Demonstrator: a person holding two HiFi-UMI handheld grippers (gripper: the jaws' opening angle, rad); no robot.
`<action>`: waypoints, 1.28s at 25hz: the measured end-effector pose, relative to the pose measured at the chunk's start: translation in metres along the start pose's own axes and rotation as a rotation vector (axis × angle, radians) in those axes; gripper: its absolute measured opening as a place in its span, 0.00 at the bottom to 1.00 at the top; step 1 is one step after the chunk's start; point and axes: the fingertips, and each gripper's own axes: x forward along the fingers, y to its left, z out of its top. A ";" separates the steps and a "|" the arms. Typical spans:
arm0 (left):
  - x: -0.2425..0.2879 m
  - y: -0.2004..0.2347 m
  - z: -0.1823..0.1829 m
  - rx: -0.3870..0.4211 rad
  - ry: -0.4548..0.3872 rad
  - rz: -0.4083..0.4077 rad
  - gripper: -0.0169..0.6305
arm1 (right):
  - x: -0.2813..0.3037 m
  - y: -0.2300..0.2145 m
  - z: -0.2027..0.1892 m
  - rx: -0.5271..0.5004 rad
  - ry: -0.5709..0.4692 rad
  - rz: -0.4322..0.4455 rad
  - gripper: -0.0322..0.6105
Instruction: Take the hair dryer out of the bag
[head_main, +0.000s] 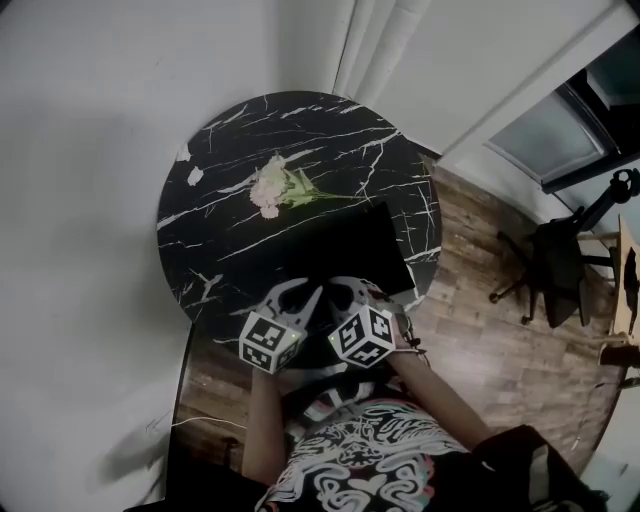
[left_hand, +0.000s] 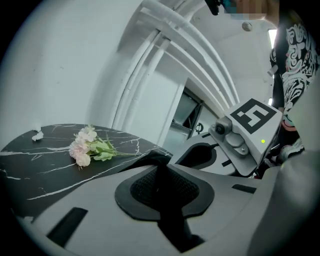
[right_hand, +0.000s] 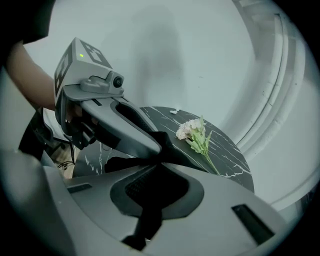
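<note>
Head view: the left tool (left_hand: 159, 167) and right tool (right_hand: 160, 162) are both clamped shut on the black bag (head_main: 340, 245).

Head view: from above the person, facing steeply down, far enough back to take in the whole round table (head_main: 330, 130). The left gripper (head_main: 298, 298) and right gripper (head_main: 352, 292) are at its near edge.
Left gripper view: rides on that gripper and looks along its jaws, low over the tabletop. The right gripper is close on its right.
Right gripper view: the same setting, with the left gripper close at upper left.
Shared: all three show the flowers (head_main: 275, 185) beyond the jaw tips and the black bag (head_main: 340, 245) at them.
</note>
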 end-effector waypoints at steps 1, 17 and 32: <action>-0.002 0.001 -0.002 0.009 0.011 -0.001 0.09 | 0.000 0.000 -0.001 0.004 0.002 0.002 0.09; -0.021 0.034 -0.044 0.105 0.170 0.129 0.20 | -0.011 -0.012 -0.010 0.069 0.021 -0.045 0.09; 0.029 0.024 -0.078 0.325 0.399 0.042 0.06 | -0.032 -0.034 -0.031 0.366 -0.025 -0.086 0.09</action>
